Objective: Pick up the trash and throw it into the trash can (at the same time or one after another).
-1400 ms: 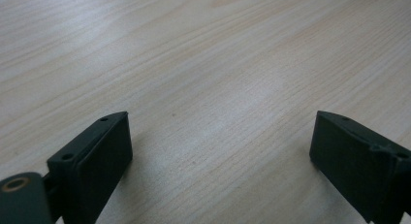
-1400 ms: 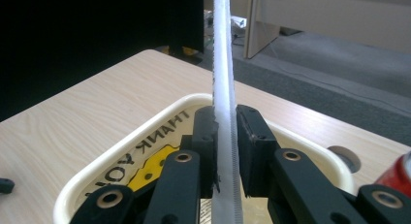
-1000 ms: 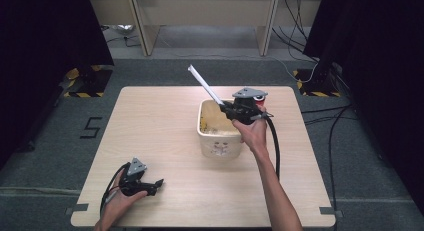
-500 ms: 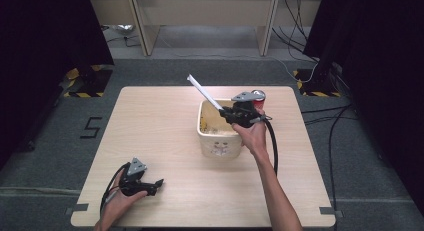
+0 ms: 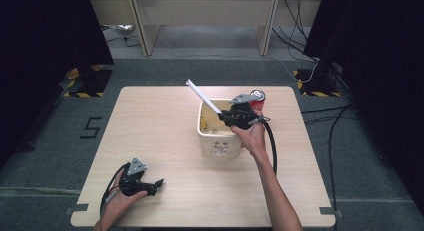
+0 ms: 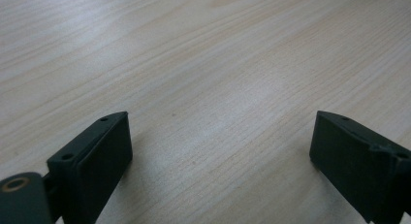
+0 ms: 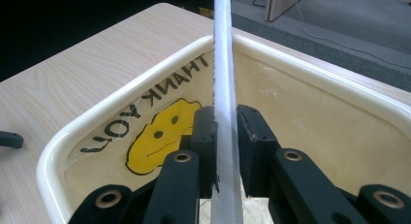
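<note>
A cream tub (image 5: 216, 147) stands right of the table's middle, lined with a clear bag that bears a yellow smiley and "THANK YOU" (image 7: 150, 100). My right gripper (image 5: 223, 116) hangs over the tub's right rim, shut on a long white strip (image 5: 202, 96) with a toothed edge. The strip slants up and to the left out of the tub. In the right gripper view the strip (image 7: 222, 64) runs straight up between the closed jaws. My left gripper (image 5: 155, 184) rests near the table's front left, open with bare wood between its jaws (image 6: 220, 141).
A red can (image 5: 258, 96) stands just behind the right gripper, near the table's far right. Desk legs and cables lie on the grey floor beyond the table. A black cable trails from each gripper.
The right gripper has sunk slightly toward the tub, and the strip's far tip has dropped with it. The left gripper has stayed put.
</note>
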`<state>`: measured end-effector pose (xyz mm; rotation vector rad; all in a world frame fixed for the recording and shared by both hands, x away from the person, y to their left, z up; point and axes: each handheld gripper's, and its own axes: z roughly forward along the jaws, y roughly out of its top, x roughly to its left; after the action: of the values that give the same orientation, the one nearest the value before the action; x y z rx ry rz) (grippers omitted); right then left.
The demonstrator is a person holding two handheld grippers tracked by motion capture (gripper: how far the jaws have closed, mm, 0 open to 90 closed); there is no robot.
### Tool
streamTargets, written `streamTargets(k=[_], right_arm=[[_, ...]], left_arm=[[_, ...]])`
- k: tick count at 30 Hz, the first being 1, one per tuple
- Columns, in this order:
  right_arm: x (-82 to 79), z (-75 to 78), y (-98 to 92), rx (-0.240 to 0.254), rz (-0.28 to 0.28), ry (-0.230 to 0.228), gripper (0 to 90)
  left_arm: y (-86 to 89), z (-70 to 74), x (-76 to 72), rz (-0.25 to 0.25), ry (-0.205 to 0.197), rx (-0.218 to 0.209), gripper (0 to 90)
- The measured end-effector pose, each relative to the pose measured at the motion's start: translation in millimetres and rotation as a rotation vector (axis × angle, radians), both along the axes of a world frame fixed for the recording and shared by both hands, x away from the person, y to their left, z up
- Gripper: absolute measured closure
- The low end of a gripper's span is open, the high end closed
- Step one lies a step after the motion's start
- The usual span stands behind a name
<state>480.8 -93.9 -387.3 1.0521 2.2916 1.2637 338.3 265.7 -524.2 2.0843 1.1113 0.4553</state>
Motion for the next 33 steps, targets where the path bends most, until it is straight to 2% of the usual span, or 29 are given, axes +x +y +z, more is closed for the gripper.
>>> streamTargets(k=[1, 2, 3, 4, 8, 10, 16, 19, 33], right_arm=[[0.4, 0.0, 0.0, 0.007, -0.007, 0.003, 73.8], [0.4, 0.0, 0.0, 0.007, -0.007, 0.003, 73.8], [0.7, 0.2, 0.1, 0.005, -0.003, 0.019, 65.6], [0.7, 0.2, 0.1, 0.005, -0.003, 0.019, 65.6], [-1.0, 4.5, -2.1, 0.011, -0.03, 0.016, 50.9], [-2.2, 7.5, -4.5, 0.017, -0.035, 0.004, 47.5], [-4.8, 16.2, -14.4, 0.034, -0.065, -0.028, 42.6], [-5.8, 21.9, -26.5, 0.052, -0.1, -0.042, 39.9], [-8.9, 25.6, -63.5, 0.091, -0.188, -0.063, 37.1]], left_arm=[[-0.1, -0.2, 0.0, 0.001, -0.002, -0.001, 7.4], [-0.1, -0.1, 0.0, 0.001, -0.001, 0.0, 7.4], [0.0, 0.0, 0.0, 0.0, 0.0, 0.0, 7.4], [0.0, 0.0, 0.0, 0.001, -0.001, 0.0, 7.4], [-0.1, -0.1, 0.0, 0.001, -0.001, 0.0, 7.4], [-0.1, -0.1, 0.0, 0.0, -0.001, 0.0, 7.4], [-0.1, -0.2, 0.0, 0.001, -0.002, -0.001, 7.3], [-0.1, -0.1, 0.0, 0.001, -0.001, 0.0, 7.3], [-0.2, -0.2, -0.1, 0.002, -0.003, -0.001, 7.4]])
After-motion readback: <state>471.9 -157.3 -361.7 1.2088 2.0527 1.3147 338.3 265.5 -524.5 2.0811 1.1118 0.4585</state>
